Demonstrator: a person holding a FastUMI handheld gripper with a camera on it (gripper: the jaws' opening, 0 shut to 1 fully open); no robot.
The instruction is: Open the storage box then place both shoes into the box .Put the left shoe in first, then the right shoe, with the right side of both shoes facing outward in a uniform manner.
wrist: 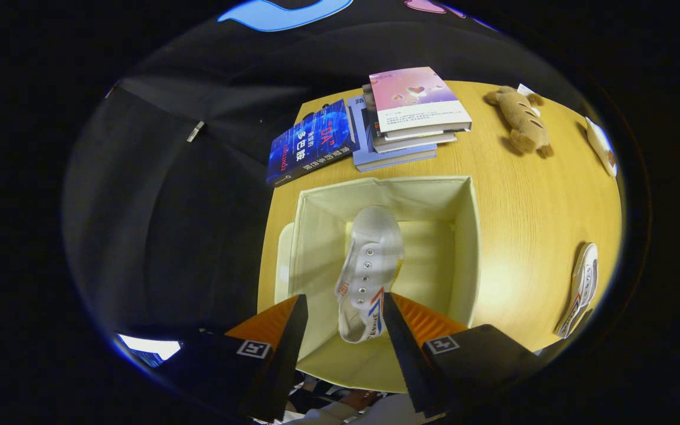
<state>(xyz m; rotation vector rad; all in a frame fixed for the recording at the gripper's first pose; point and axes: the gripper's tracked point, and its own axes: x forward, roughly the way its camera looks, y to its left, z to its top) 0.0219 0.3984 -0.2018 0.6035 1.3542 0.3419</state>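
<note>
I look down into an open cream storage box (470,236) on the wooden table (529,200). A white canvas shoe (369,265) with a red and blue stripe is inside the box, toe pointing away from me and heel near my fingers. My gripper (343,307) is open above the box's near side. The shoe's heel sits between the fingers, close to the right one, with a gap to the left one. A second white shoe (579,289) lies on the table to the right of the box.
A pale flat panel (283,260), maybe the lid, lies against the box's left side. Beyond the box are a blue book (307,144) and a stack of books (411,115). A brown plush toy (523,121) and a white object (602,144) lie at the far right.
</note>
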